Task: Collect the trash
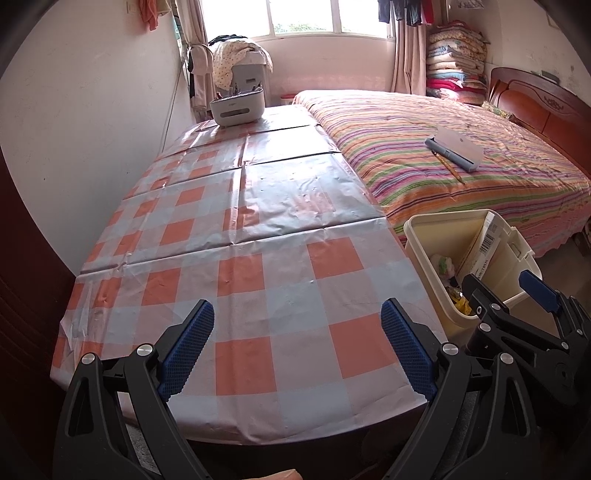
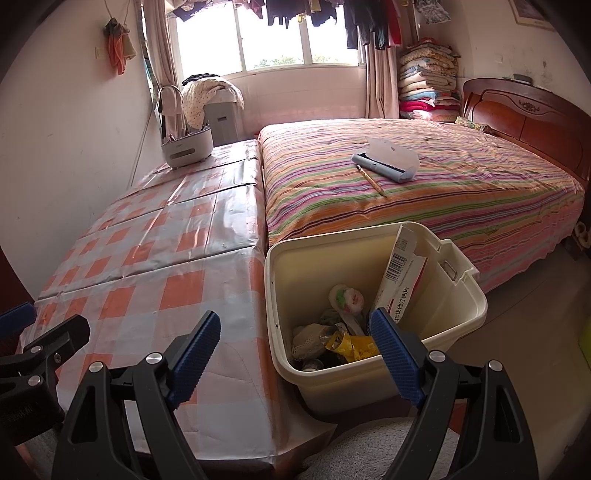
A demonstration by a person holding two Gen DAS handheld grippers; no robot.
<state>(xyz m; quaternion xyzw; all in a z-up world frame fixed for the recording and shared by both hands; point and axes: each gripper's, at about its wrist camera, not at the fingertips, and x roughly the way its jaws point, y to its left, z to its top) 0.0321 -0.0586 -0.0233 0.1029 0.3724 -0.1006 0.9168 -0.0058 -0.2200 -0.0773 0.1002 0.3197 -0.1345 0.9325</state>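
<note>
Right gripper [image 2: 295, 354] is spread wide and carrying nothing, hovering just in front of the cream bin [image 2: 465, 314], and the left gripper [image 1: 297, 347] beside it is equally spread and bare over the checked table [image 1: 236, 229]. Trash is already down in the bin, a carton [image 2: 400, 277] leaning upright. Beyond the bin, on the striped bed [image 2: 480, 199], a pencil [image 2: 370, 180] lies pointing back toward it, nearer the right gripper, I'd say.

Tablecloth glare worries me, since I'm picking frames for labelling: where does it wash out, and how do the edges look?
Left wrist: window blown out, glare whitening the far tablecloth; corners vignetted black. Right wrist: milder sheen on the cloth, bin contents evenly lit, bed edges bowed by fisheye.
</note>
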